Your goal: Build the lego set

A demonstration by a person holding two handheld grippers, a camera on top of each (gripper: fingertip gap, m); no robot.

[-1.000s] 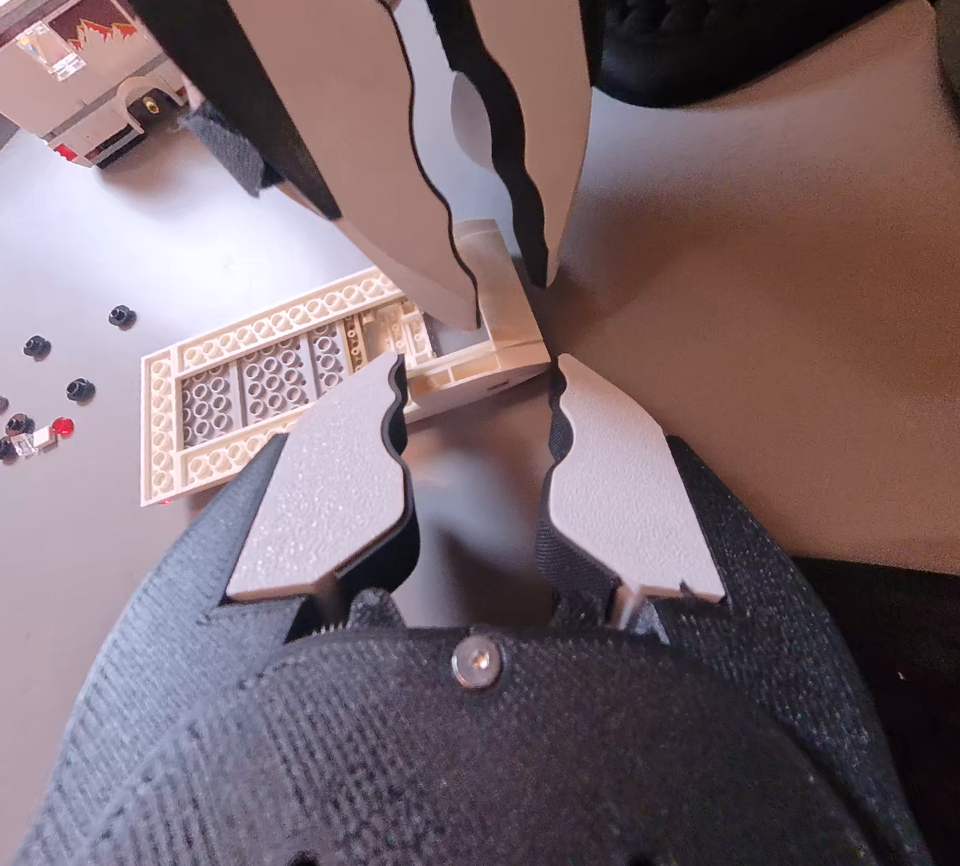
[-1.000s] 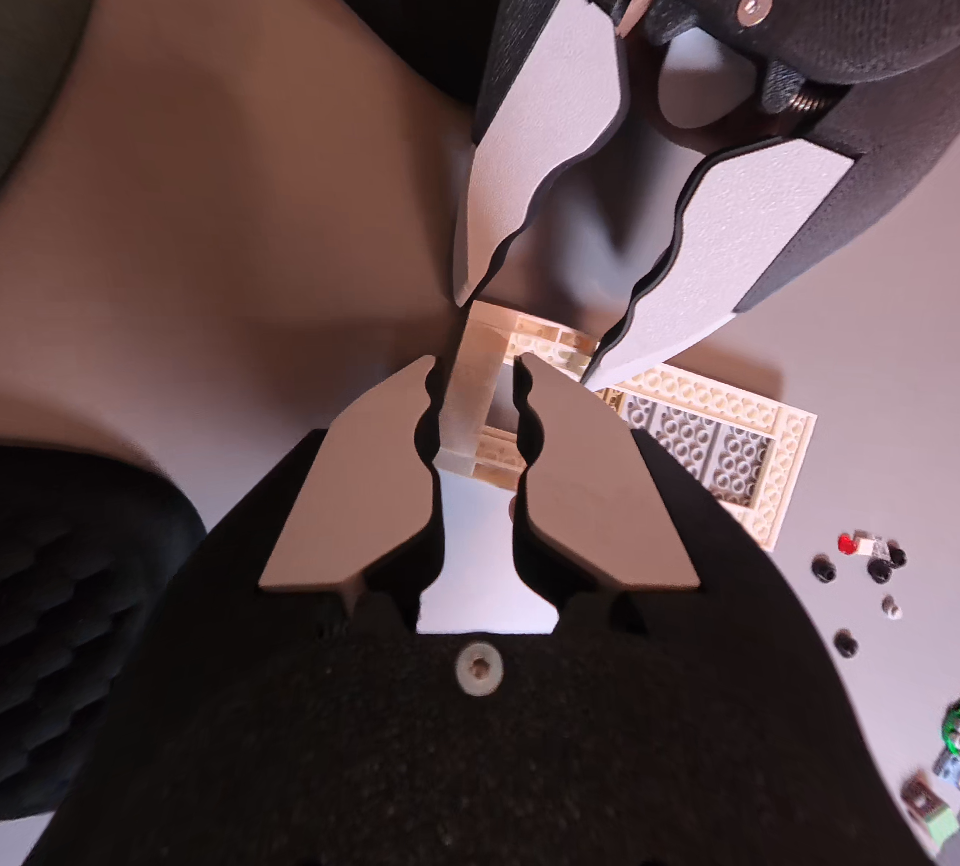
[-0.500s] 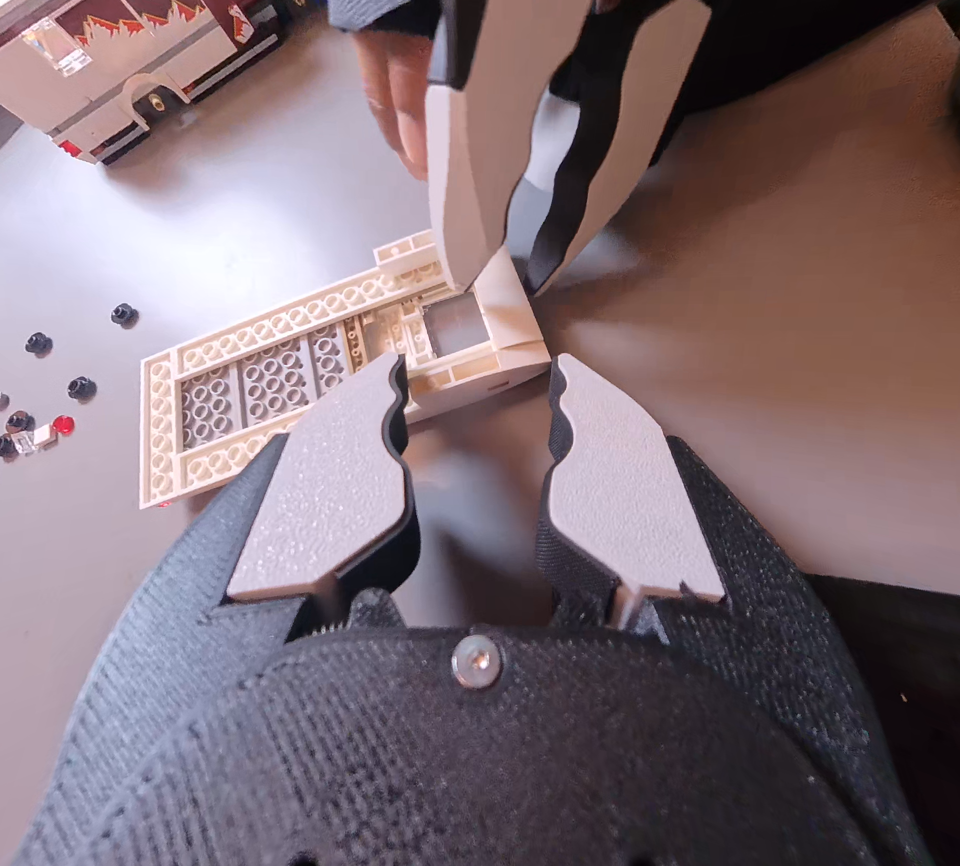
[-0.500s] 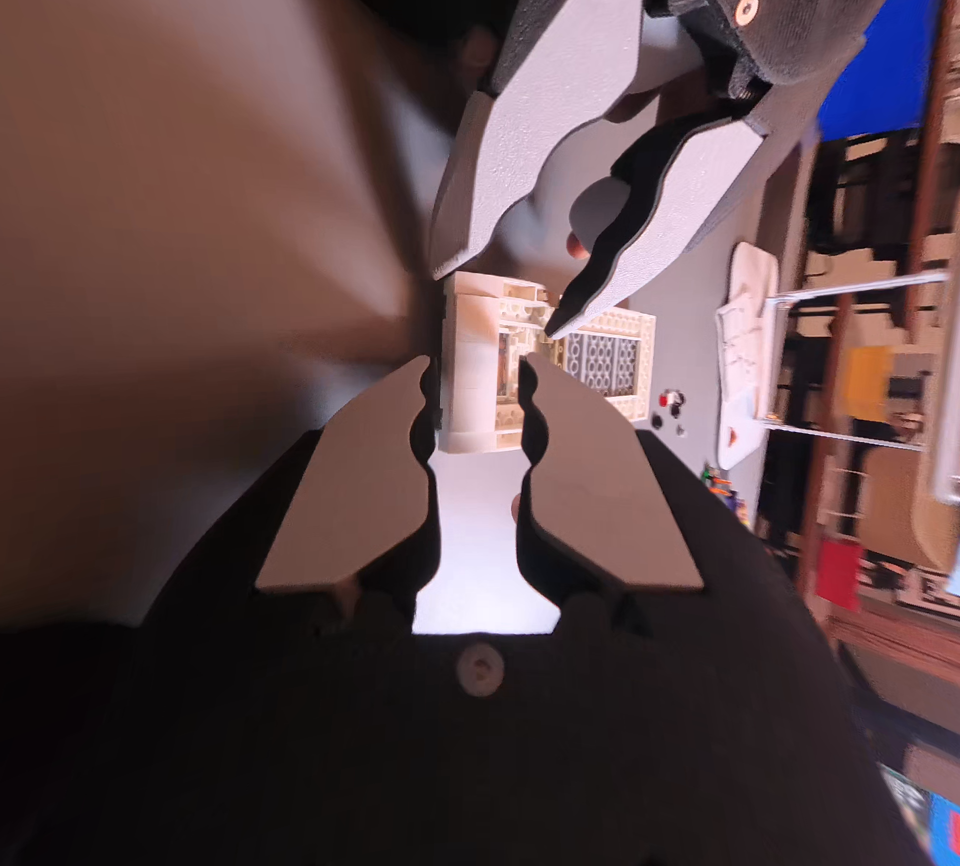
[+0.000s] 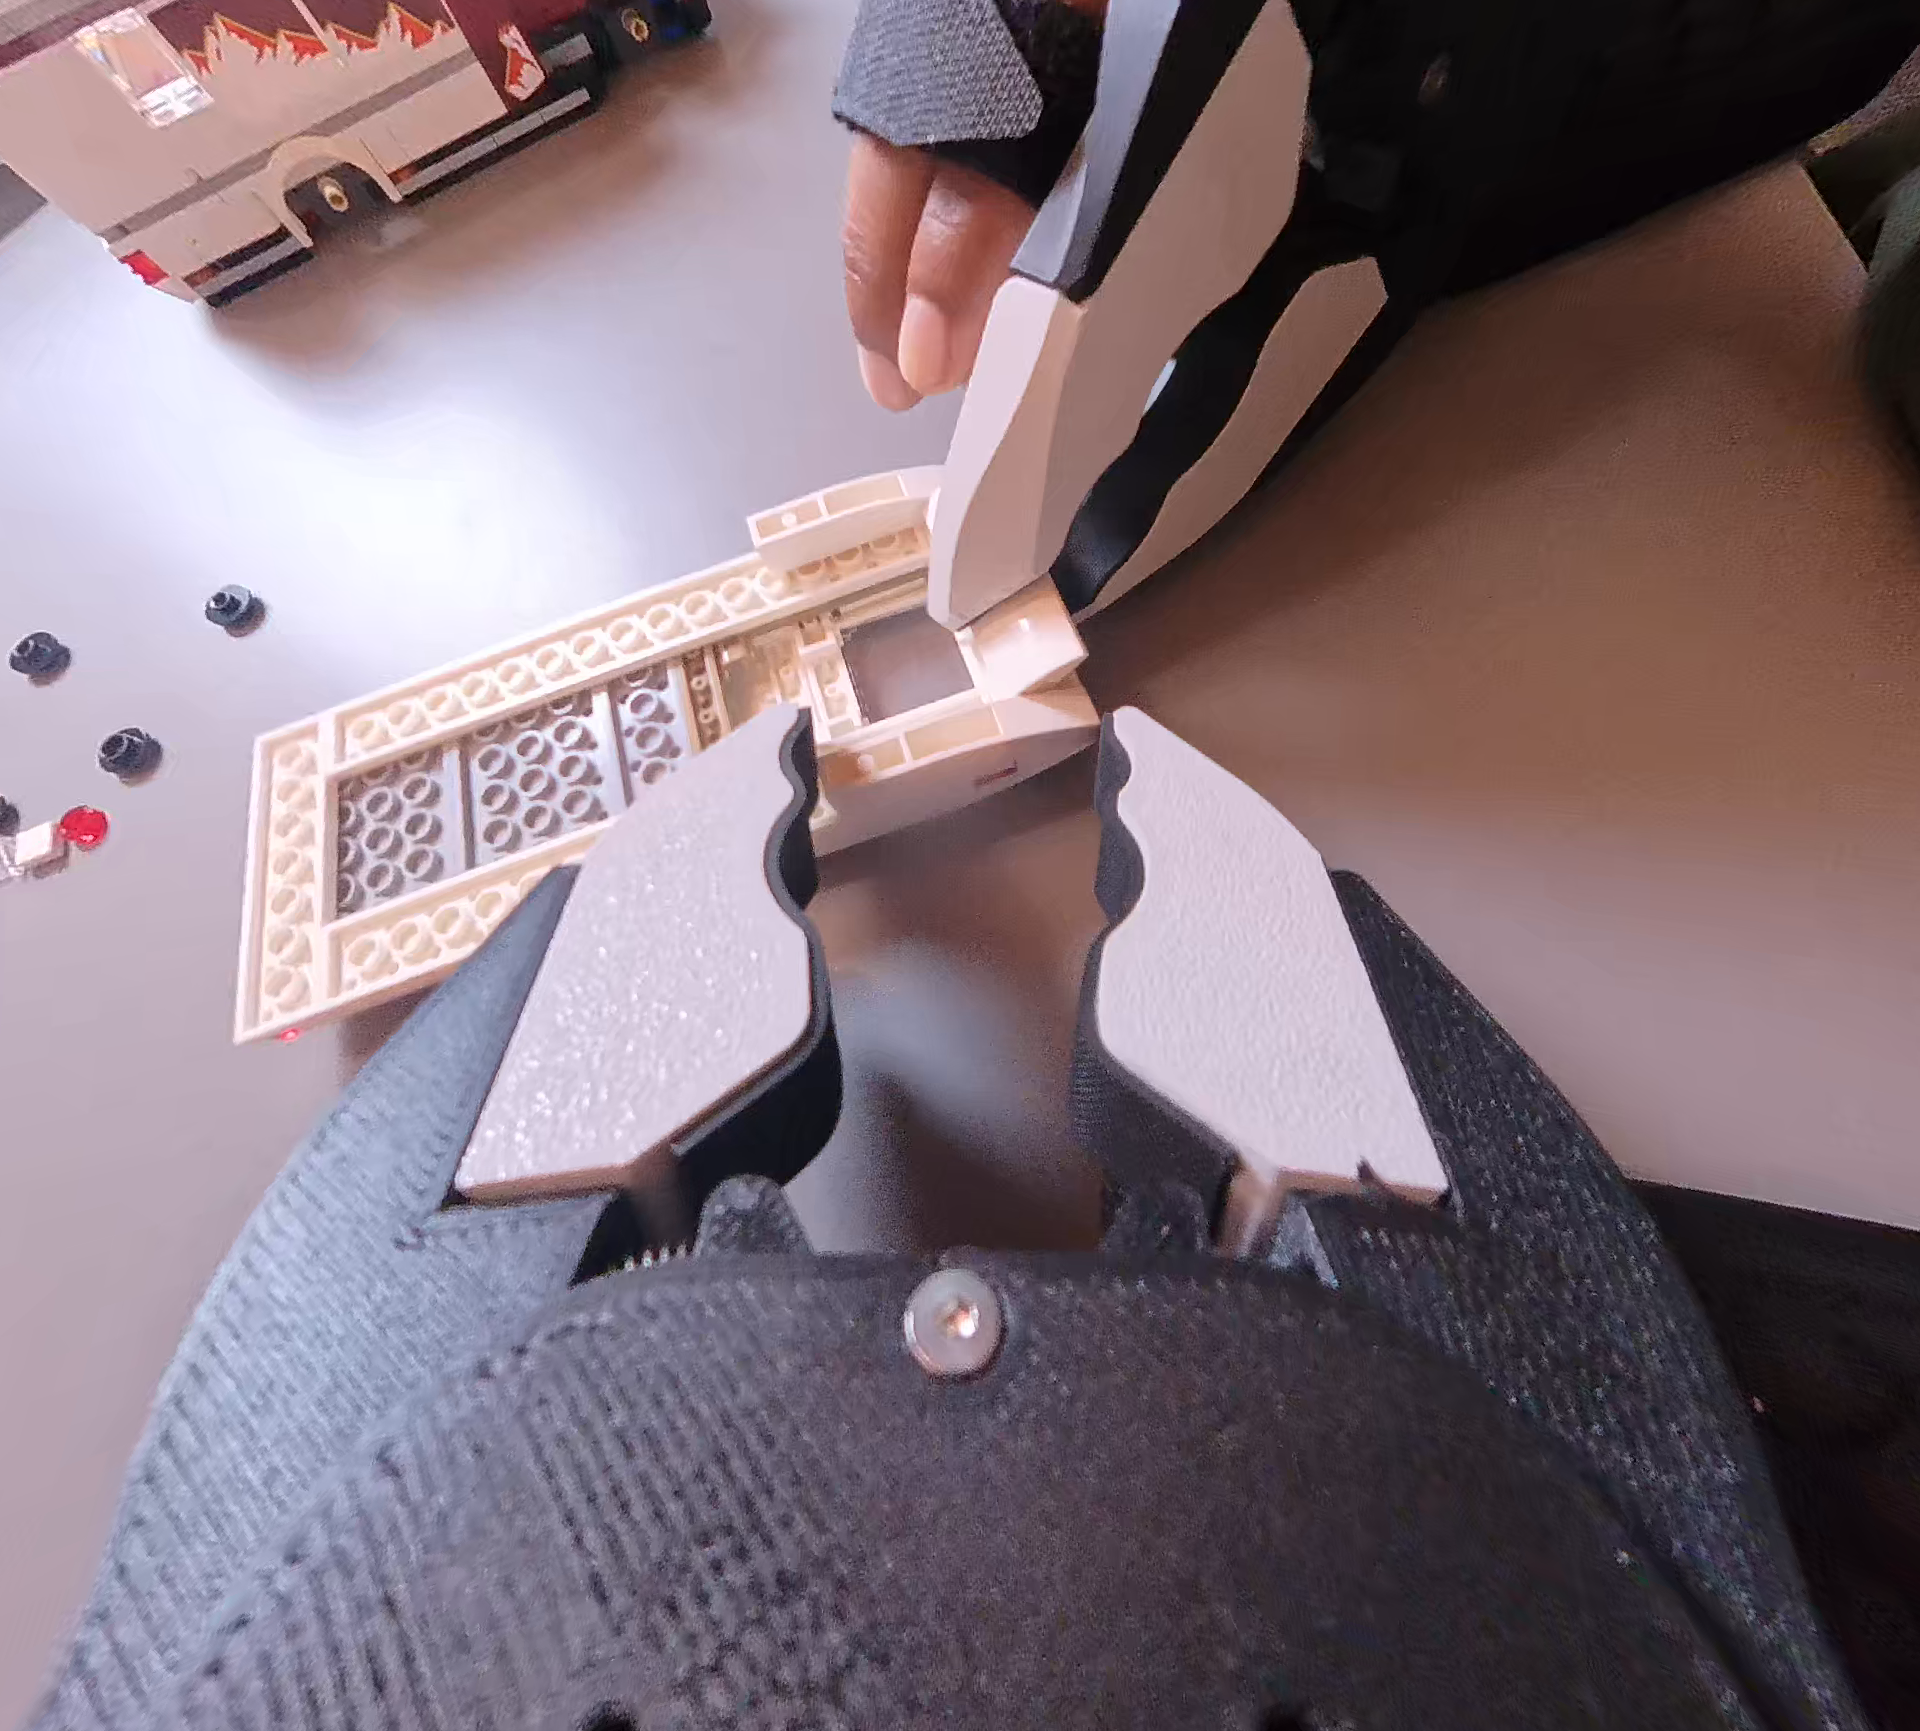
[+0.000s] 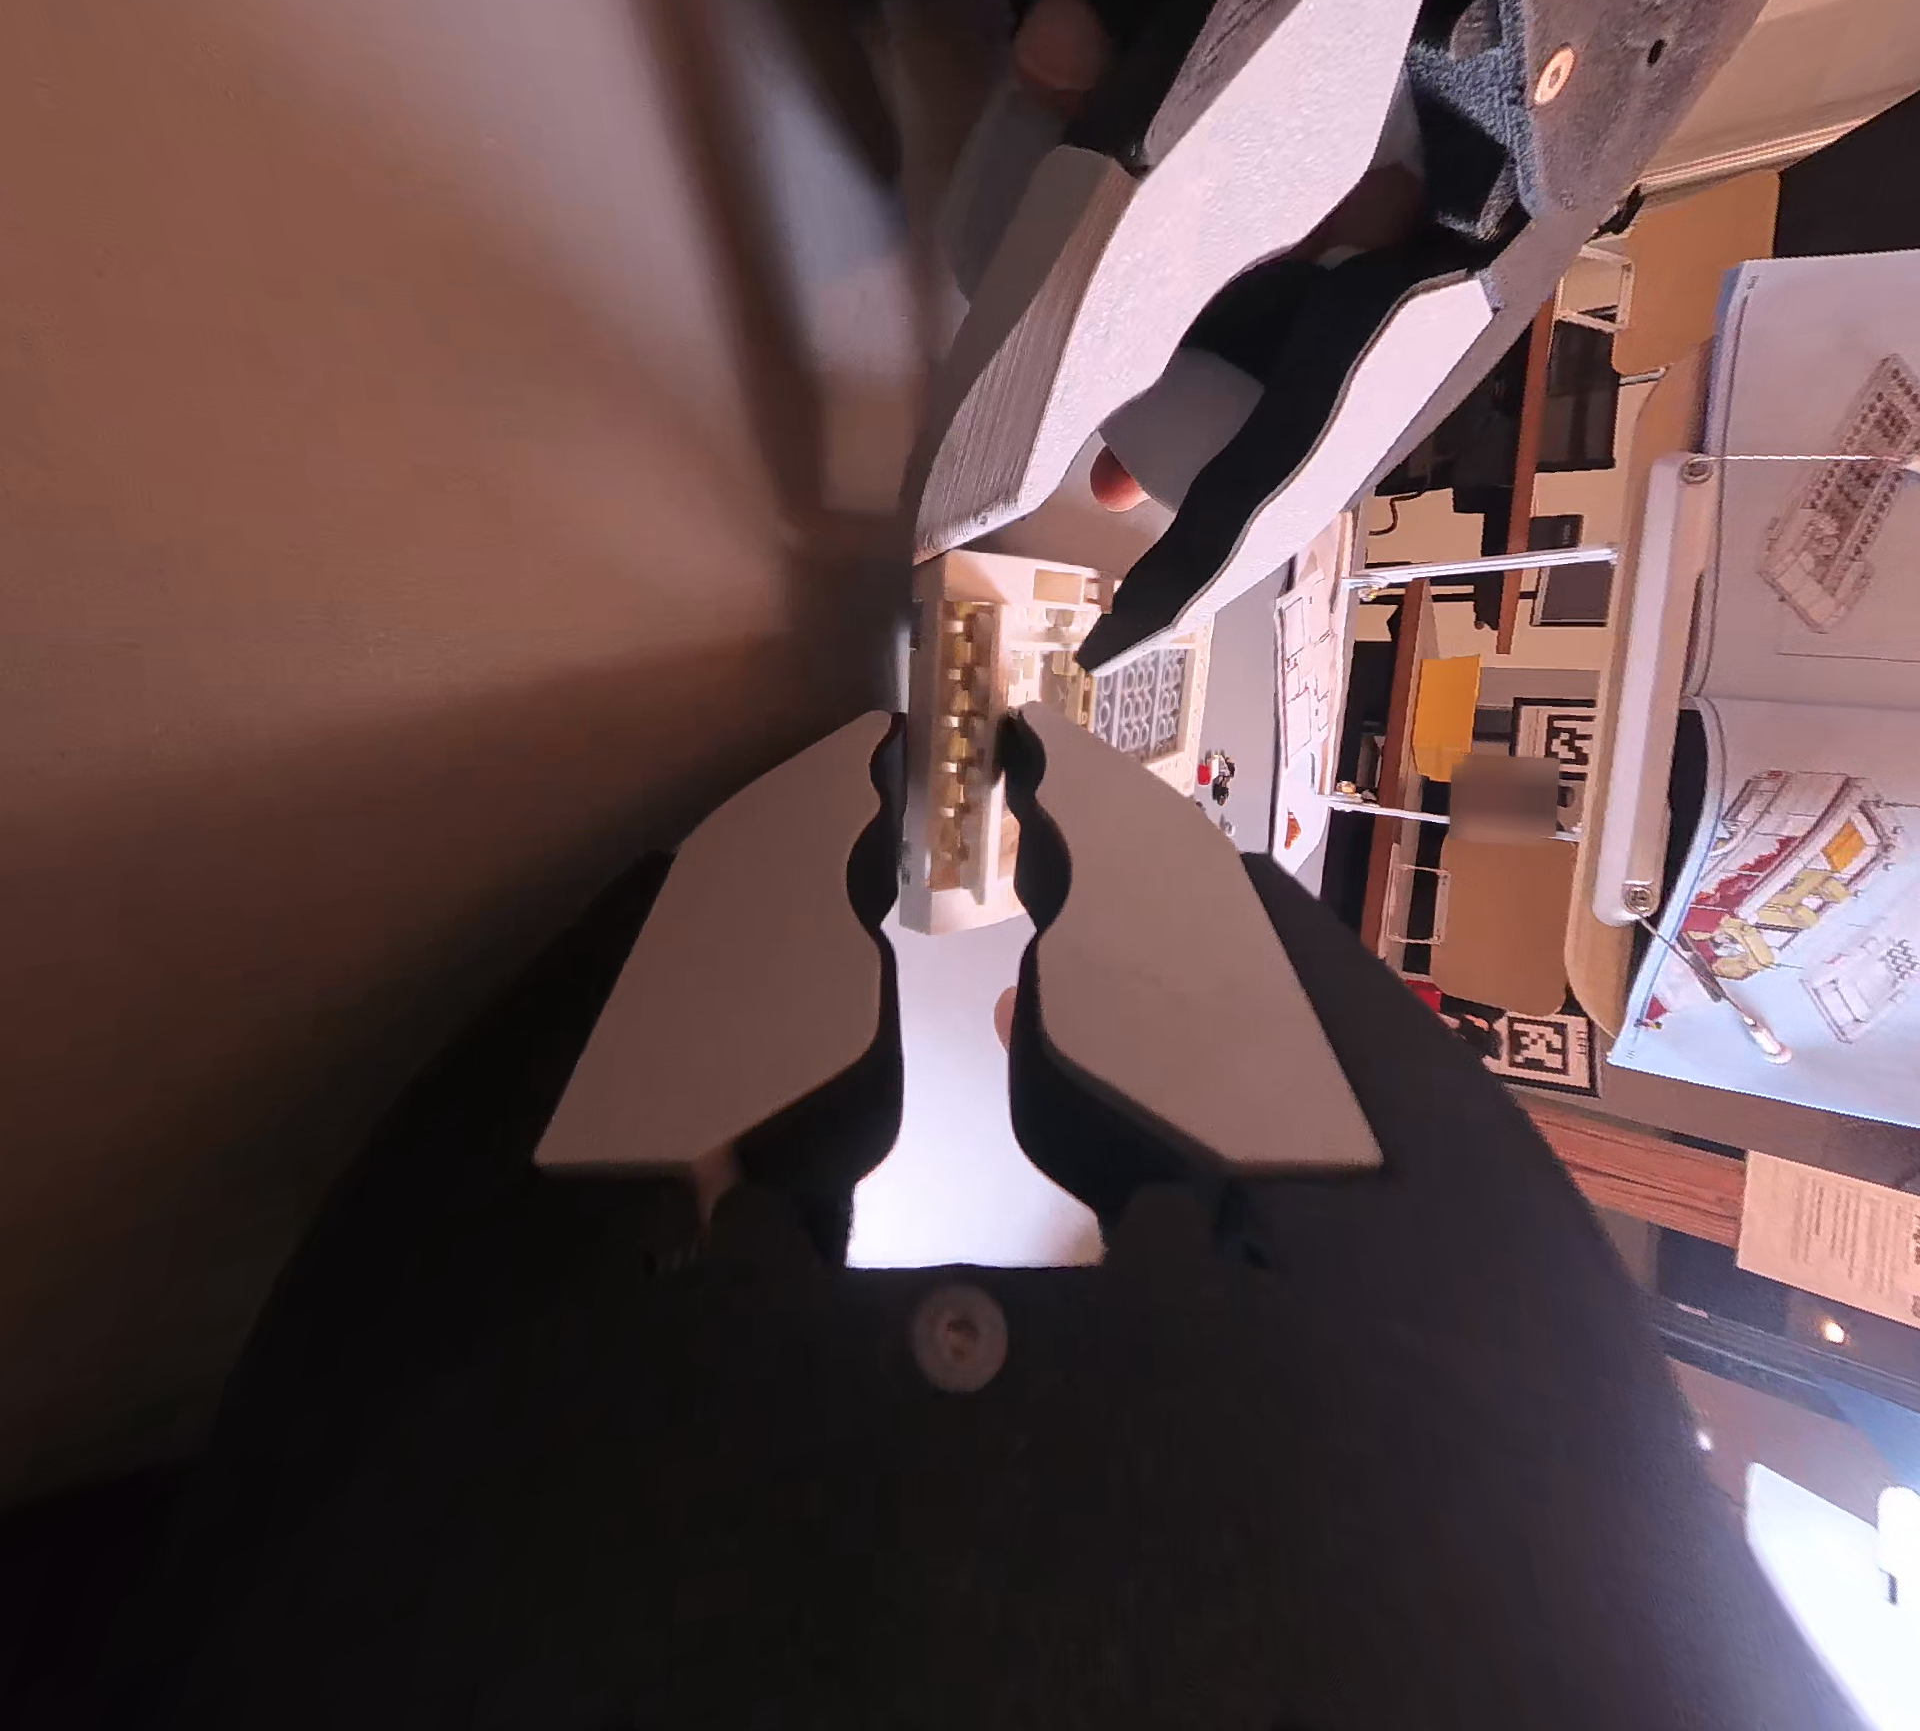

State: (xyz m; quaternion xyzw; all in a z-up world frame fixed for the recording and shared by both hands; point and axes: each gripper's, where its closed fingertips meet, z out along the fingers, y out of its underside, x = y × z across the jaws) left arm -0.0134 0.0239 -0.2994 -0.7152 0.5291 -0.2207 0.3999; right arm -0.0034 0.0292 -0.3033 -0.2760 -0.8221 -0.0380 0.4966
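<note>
Grey tabletop (image 5: 540, 393); cluttered shelves (image 6: 1507, 642) beyond.

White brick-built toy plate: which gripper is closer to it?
Right. The right gripper straddles the white plate at its sloped end; the left gripper hovers open just short of it.

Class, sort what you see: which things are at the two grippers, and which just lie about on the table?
At the grippers:
- white brick base
- its raised white flap, between the right gripper's jaws
- left gripper, jaws open

Lying about:
- toy truck
- black studs
- red stud
- instruction booklet
</note>
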